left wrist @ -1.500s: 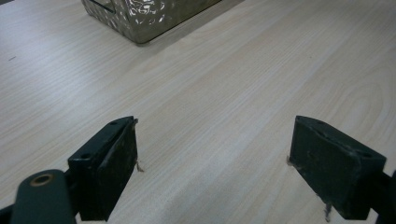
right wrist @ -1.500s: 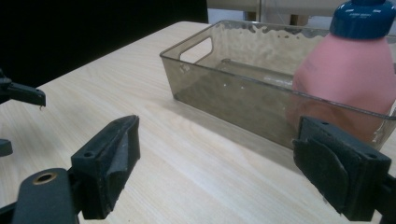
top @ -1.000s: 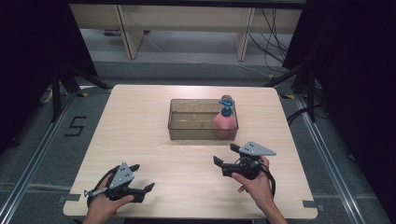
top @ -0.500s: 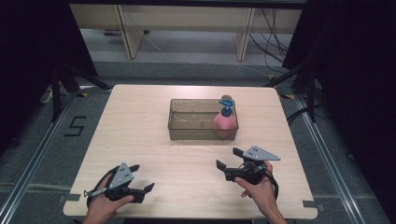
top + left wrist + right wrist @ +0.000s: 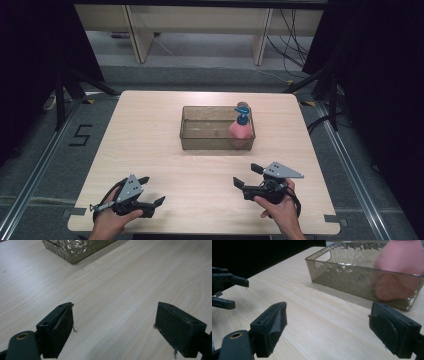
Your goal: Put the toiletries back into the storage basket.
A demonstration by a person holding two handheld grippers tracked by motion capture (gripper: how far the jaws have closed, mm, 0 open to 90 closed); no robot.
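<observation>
A smoky clear plastic bin [image 5: 200, 135] stands in the middle of the table, and a pink bottle [image 5: 241, 130] with a blue pump top is upright in its right end. My right gripper [image 5: 246, 175] is open and holds nothing, low over the table a short way in front of the bin's right end. Its own view has the bin [image 5: 347, 275] and the pink bottle [image 5: 399, 267] just ahead, beyond the right gripper [image 5: 327, 327]. My left gripper [image 5: 152, 190] rests open near the front left edge, with bare wood between the jaws of the left gripper [image 5: 115, 325].
The pale wooden table [image 5: 150, 125] has broad bare wood around the bin. A corner of the bin [image 5: 75, 250] lies well ahead in the left gripper view. The left gripper [image 5: 224, 290] appears far off at the left of the right gripper view. Dark floor surrounds the table.
My right gripper has drawn back a little from the bin toward the table's front edge, still open. The left gripper has hardly moved.
</observation>
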